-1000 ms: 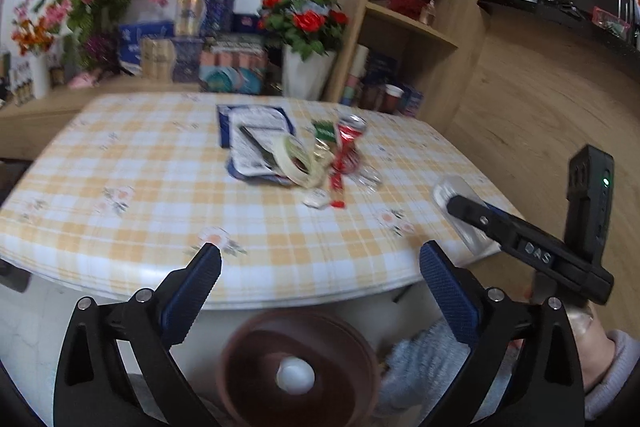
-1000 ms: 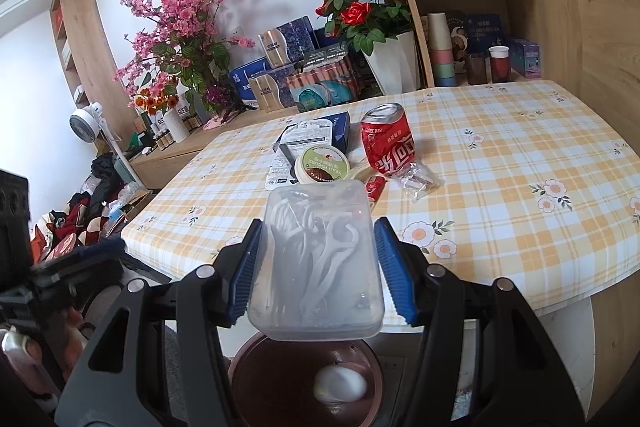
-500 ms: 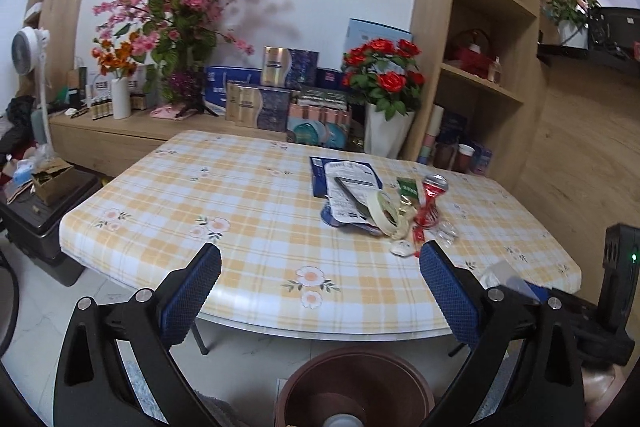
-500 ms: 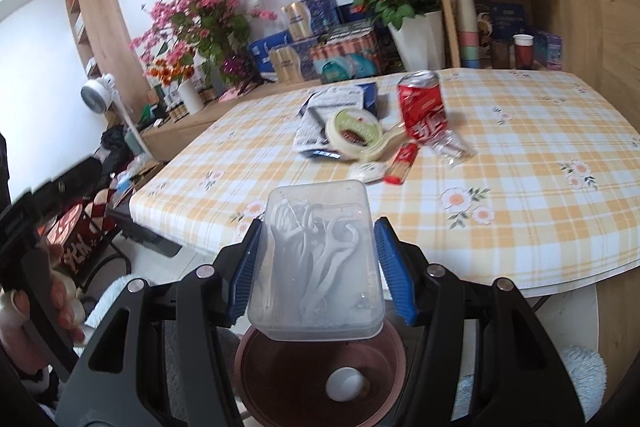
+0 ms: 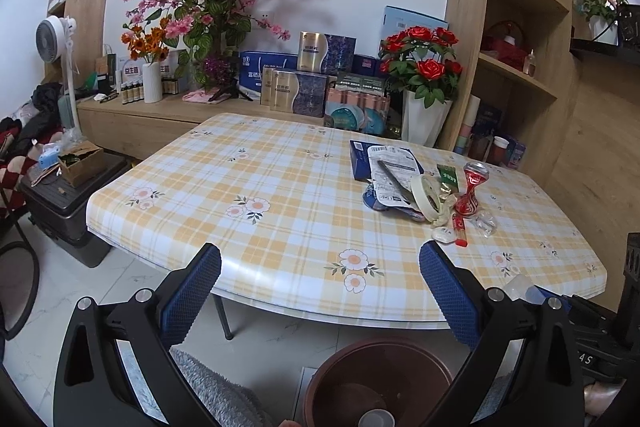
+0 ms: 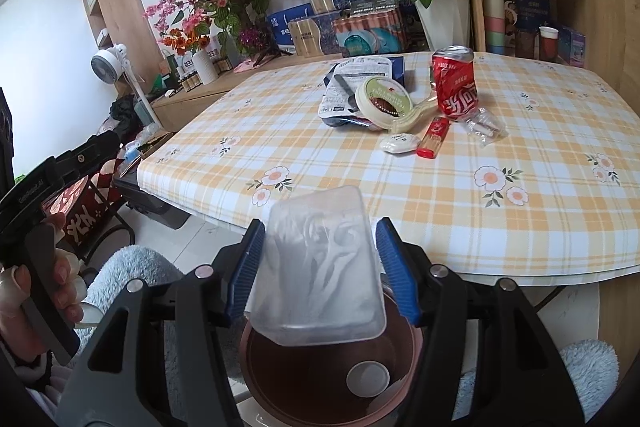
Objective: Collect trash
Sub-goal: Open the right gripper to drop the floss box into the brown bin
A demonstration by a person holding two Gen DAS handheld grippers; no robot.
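A clear plastic container hangs tilted between my right gripper's jaws, which are opening; a thin gap shows at each blue pad. Directly below it stands a brown bin with a white round piece inside. My left gripper is open and holds nothing, above the same bin. On the checked table lie a crushed red can, a round tub, a red packet, a white pouch and a clear wrapper.
A white vase of red roses and stacked boxes stand behind the table. Wooden shelves rise at the right. A black case and a fan are on the floor at the left. A hand holds the left gripper.
The container has tipped forward and slipped lower between the right jaws, which stand a little wider. Both views have pulled back from the table and swung, with the bin under both grippers.
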